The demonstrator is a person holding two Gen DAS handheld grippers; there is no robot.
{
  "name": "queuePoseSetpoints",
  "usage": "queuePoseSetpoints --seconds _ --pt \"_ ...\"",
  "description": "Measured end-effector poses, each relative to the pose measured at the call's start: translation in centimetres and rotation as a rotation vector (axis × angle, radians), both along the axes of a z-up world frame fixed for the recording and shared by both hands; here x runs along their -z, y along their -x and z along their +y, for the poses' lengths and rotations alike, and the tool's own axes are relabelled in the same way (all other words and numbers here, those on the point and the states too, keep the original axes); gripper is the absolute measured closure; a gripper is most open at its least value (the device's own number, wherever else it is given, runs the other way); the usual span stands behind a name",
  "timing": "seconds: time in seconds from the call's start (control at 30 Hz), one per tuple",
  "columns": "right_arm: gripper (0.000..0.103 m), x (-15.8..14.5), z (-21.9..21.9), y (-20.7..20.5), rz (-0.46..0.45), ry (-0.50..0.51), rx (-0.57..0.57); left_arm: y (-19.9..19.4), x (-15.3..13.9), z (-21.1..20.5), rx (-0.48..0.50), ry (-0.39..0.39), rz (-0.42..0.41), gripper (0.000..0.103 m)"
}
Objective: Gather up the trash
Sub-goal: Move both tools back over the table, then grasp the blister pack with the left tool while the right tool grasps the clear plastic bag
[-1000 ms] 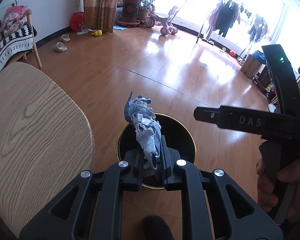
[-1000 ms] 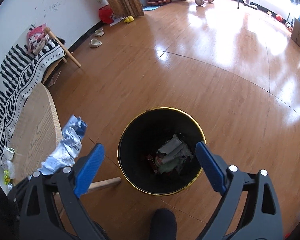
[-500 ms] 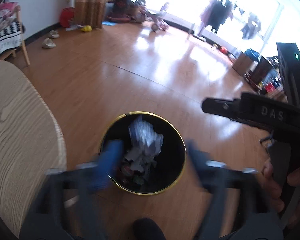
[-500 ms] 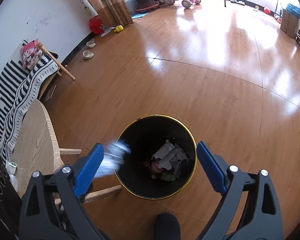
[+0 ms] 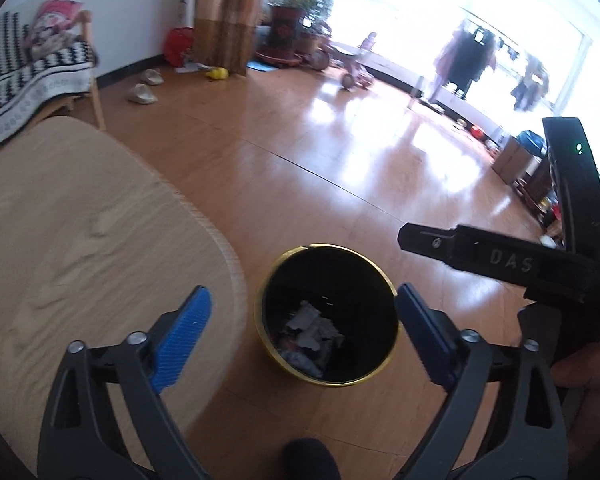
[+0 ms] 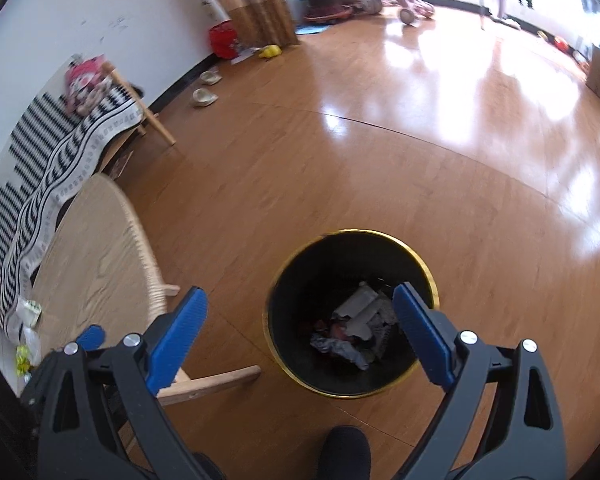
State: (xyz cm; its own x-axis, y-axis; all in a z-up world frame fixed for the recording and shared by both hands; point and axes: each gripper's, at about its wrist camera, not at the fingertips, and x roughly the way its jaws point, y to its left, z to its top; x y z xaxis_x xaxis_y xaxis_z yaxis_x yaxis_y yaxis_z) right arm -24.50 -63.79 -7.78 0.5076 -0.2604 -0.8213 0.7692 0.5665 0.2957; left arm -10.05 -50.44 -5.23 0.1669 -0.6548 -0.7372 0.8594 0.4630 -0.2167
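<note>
Crumpled silver-grey trash (image 5: pixel 310 330) inside gold-rimmed black bin (image 5: pixel 327 384); left gripper (image 5: pixel 300 332) opening, empty; right gripper (image 6: pixel 300 330) wide, empty.

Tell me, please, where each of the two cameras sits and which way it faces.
Left wrist: on the left gripper, angled down at the black bin beside the wooden table; its opening blue fingers, the right gripper's body and a hand show.
Right wrist: on the right gripper, angled down at the same bin; its open fingers and a dark shoe toe show.
Shared: bin, table, floor.
</note>
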Motion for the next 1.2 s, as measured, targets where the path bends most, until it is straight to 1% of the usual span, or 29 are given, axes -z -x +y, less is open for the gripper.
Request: queuePoseSetpoints --seconds 0.07,0.27,0.3,0.4,0.43,0.47,0.5,0.57,0.6,0.7,0.77,0.8,0.87,0.9,0.97,1.03,1.1,1.2 --pt "0.012 -0.7 1.6 -2.2 -0.006 0.015 -0.047 -1.0 -0.9 1.6 -0.043 0.007 -0.009 0.009" --pt "0.012 -2.6 7.8 -9.7 -0.031 0.042 -0.203 -5.7 -3.5 9.4 -0.223 -0.007 -0.061 0.008" --pt "0.012 -2.9 9.0 -10.9 -0.035 0.045 -0.230 -6.8 -3.9 11.4 -0.272 -0.012 -0.073 0.008" --pt "0.012 -3.9 13.6 -15.4 -0.055 0.051 -0.338 -9.4 -4.7 16.2 -0.369 -0.006 -0.079 0.008" --pt "0.012 -4.2 14.8 -16.5 -0.059 0.054 -0.363 -10.5 -5.1 18.7 -0.417 -0.003 -0.085 0.008" --pt "0.012 -4.6 16.7 -18.1 -0.063 0.060 -0.400 -11.0 -5.3 20.0 -0.442 -0.004 -0.091 0.008" --pt "0.012 -4.7 18.5 -19.6 -0.064 0.066 -0.437 -12.1 -5.6 22.2 -0.484 -0.009 -0.103 0.008" --pt "0.012 -4.9 21.9 -22.2 -0.064 0.077 -0.503 -13.4 -5.9 25.5 -0.547 -0.018 -0.120 0.008" --pt "0.012 -5.0 23.6 -23.3 -0.061 0.083 -0.535 -14.3 -6.0 27.8 -0.594 -0.028 -0.128 0.008" --pt "0.012 -4.7 28.4 -26.3 -0.047 0.115 -0.626 -16.0 -5.9 33.4 -0.707 -0.035 -0.127 0.008" --pt "0.012 -4.5 31.0 -27.9 -0.039 0.135 -0.675 -17.9 -5.5 38.1 -0.821 -0.051 -0.105 0.008" --pt "0.012 -4.3 32.1 -28.6 -0.037 0.140 -0.694 -18.5 -5.4 39.4 -0.853 -0.054 -0.097 0.008" --pt "0.012 -4.0 34.2 -30.1 -0.035 0.136 -0.730 -20.1 -4.6 43.4 -0.964 -0.081 -0.071 0.008" --pt "0.012 -3.8 34.9 -30.6 -0.035 0.133 -0.741 -20.9 -4.1 45.4 -1.022 -0.091 -0.046 0.008" --pt "0.012 -3.3 36.5 -31.7 -0.030 0.126 -0.763 -22.0 -3.4 48.1 -1.093 -0.097 -0.002 0.008" --pt "0.012 -2.9 37.7 -32.6 -0.024 0.124 -0.779 -23.0 -2.3 50.0 -1.150 -0.102 0.045 0.008" --pt "0.012 -2.4 38.9 -33.6 -0.015 0.125 -0.798 -23.7 -1.3 51.3 -1.184 -0.098 0.094 0.008" --pt "0.012 -1.8 40.0 -34.2 -0.005 0.130 -0.819 -24.9 -0.2 52.3 -1.211 -0.100 0.135 0.008"
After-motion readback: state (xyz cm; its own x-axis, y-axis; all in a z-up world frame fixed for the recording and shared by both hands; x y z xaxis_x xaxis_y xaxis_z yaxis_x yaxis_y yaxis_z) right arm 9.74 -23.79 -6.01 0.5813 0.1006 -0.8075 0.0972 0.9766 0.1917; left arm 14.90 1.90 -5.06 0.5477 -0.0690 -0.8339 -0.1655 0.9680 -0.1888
